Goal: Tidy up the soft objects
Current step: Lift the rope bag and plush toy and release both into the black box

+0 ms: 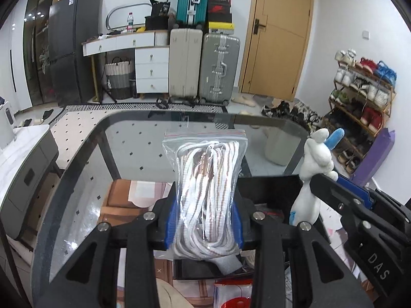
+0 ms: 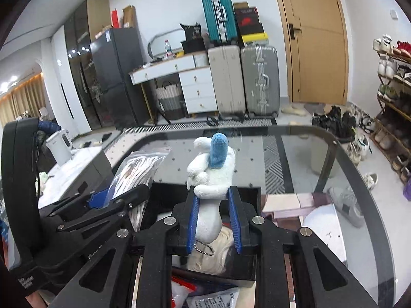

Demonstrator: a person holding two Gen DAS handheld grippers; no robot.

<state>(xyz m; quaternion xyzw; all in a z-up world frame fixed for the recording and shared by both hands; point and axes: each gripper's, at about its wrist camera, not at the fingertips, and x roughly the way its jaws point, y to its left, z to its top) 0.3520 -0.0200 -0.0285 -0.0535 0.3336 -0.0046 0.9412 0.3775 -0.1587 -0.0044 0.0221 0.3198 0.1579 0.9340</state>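
A glass table (image 1: 77, 179) with a dark rim fills the lower half of both views, and over its near part sits an open black box (image 2: 246, 192) with dark walls, seen most clearly from the right wrist. The box already holds some soft goods: a cream-coloured fabric bundle (image 2: 226, 246) lies inside it under the right tool, and printed packets (image 2: 213, 300) show at the bottom edge, though whether those lie in the box or beside it cannot be told. So the sorting looks partly done, as a judgement, with two items in the air and not yet set down. The left gripper (image 1: 204, 220) has its blue-padded jaws closed on the lower half of a zip bag of white cord (image 1: 205, 179), which stands upright above the box's left side with its red seal at the top. The right gripper (image 2: 214, 220) has its jaws pressed against the narrow body of a white plush toy (image 2: 210, 174) with a blue patch on its head, held upright over the box's middle; a small bead chain (image 2: 203, 249) hangs from the toy near the pads. What seems left is to lower each piece into the box and let go, the bag and the toy being near each other but apart.
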